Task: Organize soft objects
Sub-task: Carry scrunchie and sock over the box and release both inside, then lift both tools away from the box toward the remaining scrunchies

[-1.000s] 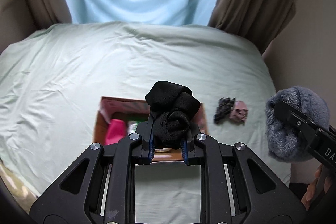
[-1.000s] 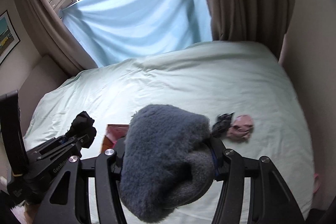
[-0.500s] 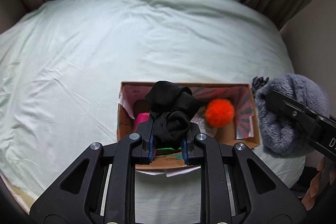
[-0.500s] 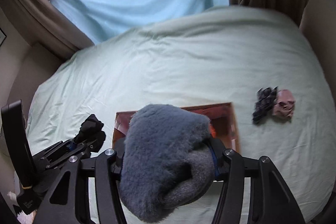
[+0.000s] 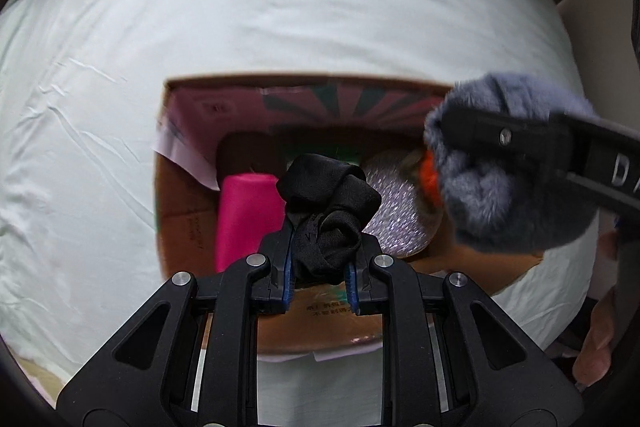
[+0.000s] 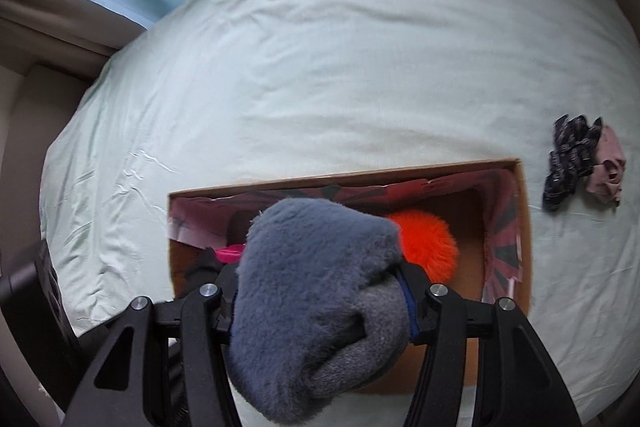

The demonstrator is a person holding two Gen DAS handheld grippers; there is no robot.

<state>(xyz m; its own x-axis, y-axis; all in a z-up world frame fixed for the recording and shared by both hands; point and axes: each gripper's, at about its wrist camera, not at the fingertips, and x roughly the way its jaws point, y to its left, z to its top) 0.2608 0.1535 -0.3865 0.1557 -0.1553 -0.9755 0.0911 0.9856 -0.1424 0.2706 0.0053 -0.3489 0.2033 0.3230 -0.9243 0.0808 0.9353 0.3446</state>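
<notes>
**Two soft bundles poised over the cardboard box**

The bed (image 6: 360, 47), under a smooth, faintly creased pale green sheet, carries everything. Near its front edge sits an open cardboard box (image 5: 188, 211), stiff-walled, with pink printed paper lining.

The grey fleece bundle (image 6: 316, 307) is the bulkiest piece: plush, thick and springy. The right gripper (image 6: 320, 307) has its jaws spread wide around it, squeezing its middle, above the box's right half. It looks light and should drop without fuss; gripping the middle keeps it from unrolling.

The black fabric bundle (image 5: 328, 219) is thinner, limp and slightly shiny. The left gripper (image 5: 320, 279) pinches its lower end with jaws nearly closed, over the box's near wall.

Inside lie a smooth pink roll (image 5: 244, 215), a sparkly silver pad (image 5: 396, 215) and a fluffy orange pom-pom (image 6: 428, 243).

Right of the box, near the bed's right edge, rest a dark patterned scrunchie (image 6: 568, 159) touching a crumpled dusty-pink one (image 6: 608, 163).
</notes>
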